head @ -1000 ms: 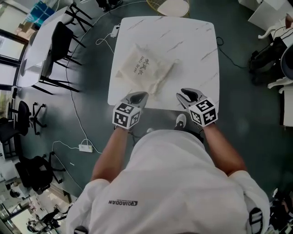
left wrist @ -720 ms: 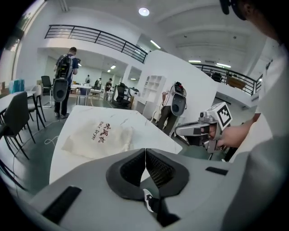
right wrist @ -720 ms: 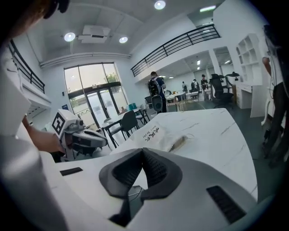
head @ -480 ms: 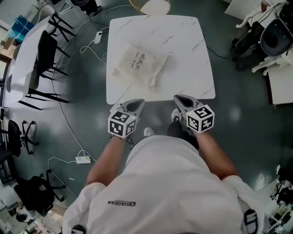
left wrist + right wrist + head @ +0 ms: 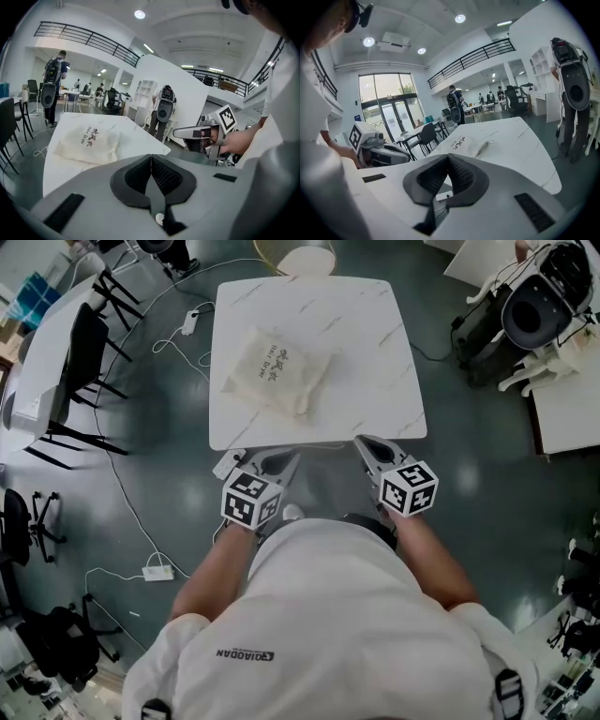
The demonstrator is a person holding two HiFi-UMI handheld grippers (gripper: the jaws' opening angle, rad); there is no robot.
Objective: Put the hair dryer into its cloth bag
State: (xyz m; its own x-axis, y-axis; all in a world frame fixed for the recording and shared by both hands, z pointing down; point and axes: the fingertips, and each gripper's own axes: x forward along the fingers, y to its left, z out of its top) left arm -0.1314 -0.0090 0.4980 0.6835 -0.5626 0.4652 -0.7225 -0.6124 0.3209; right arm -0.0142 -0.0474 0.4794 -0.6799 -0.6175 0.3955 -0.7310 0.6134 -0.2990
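- The white table [image 5: 375, 362] stands in front of the person. Its near edge runs just beyond both gripper tips, which hang over the dark floor [image 5: 487, 484], off the tabletop.
- The right half of the tabletop is bare, and open floor lies along the table's right and near sides.
- To the left, a black chair [image 5: 82, 352], a cable [image 5: 122, 493] and a power strip [image 5: 154, 572] take up floor room.
- The left gripper [image 5: 279, 461] is clenched, its pads pressed together with nothing between them.
- The right gripper [image 5: 368, 447] is likewise clenched on nothing.
- The cloth bag [image 5: 276, 371] lies on the left half of the table, inside its edges. It is ahead of the left gripper and ahead and to the left of the right gripper, apart from both.
- The bag bulges; its contents do not show.
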